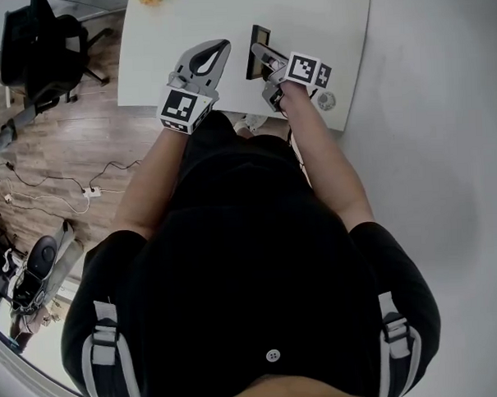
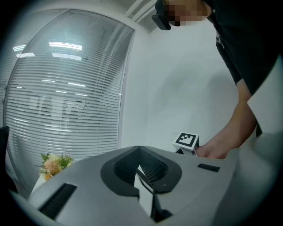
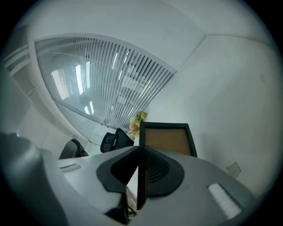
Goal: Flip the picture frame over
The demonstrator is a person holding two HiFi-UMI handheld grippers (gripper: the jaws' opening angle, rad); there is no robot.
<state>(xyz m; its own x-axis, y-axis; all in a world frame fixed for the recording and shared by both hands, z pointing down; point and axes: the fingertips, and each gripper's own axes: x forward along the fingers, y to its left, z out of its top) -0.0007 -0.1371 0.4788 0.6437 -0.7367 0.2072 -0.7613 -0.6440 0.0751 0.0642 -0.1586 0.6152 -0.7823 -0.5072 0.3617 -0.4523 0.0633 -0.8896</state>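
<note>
Frame [image 1: 257,49], stiff, light and probably glass-fronted, stands on edge over the table [image 1: 340,33], its rim nipped by the right gripper [image 1: 267,63], a sound hold; left gripper [image 1: 211,59] closed on nothing

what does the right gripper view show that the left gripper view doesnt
Only the right gripper view: the picture frame, upright with a brown panel showing, its black edge clamped between the right gripper fingers, and a black office chair behind it.
Only the left gripper view: the left gripper, fingers together with nothing held, the right gripper's marker cube, and the person's hand beside it.
Both: the flowers and the window blinds.
</note>
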